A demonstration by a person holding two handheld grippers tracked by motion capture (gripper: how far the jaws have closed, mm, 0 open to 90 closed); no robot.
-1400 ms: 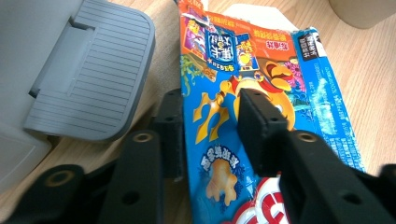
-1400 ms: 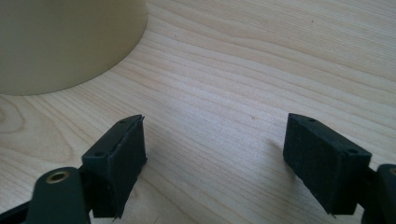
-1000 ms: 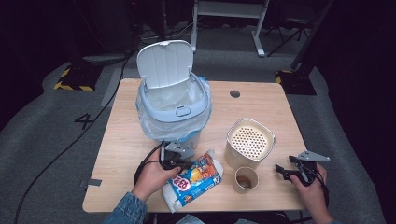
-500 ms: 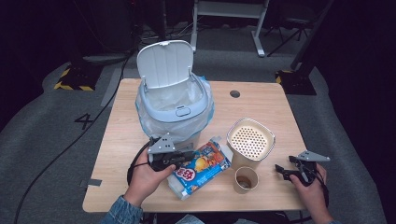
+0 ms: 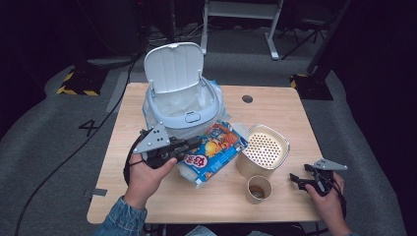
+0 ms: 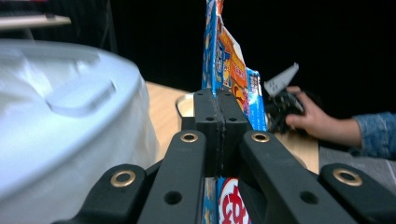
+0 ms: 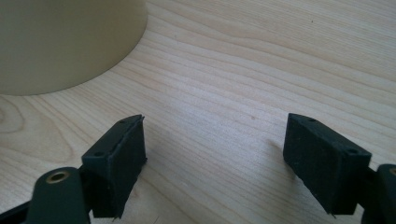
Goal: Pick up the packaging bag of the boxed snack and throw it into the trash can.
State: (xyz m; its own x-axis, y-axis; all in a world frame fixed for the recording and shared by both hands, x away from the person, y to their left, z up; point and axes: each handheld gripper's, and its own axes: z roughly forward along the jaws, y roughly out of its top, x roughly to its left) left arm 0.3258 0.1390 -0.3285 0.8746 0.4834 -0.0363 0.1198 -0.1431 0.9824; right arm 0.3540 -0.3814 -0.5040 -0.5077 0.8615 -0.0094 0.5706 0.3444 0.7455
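Note:
A blue and orange snack bag (image 5: 216, 150) hangs clear of the table in front of the white bin (image 5: 182, 105), whose lid (image 5: 174, 66) stands open. My left gripper (image 5: 194, 143) is shut on the bag's left edge. In the left gripper view the jaws (image 6: 217, 112) meet on the thin bag (image 6: 224, 51), which rises edge-on above them, with the bin (image 6: 60, 121) close on the left. My right gripper (image 5: 297, 179) rests low at the table's right front. Its jaws (image 7: 215, 144) stand open over bare wood.
A beige tub with a perforated top (image 5: 265, 150) stands right of the bag, and a paper cup (image 5: 259, 189) sits in front of it. The tub's wall (image 7: 60, 37) is close to the right gripper. A round hole (image 5: 247, 99) marks the table's back.
The left gripper has lifted the snack bag off the table and carried it up and back toward the bin. The right hand has stayed still.

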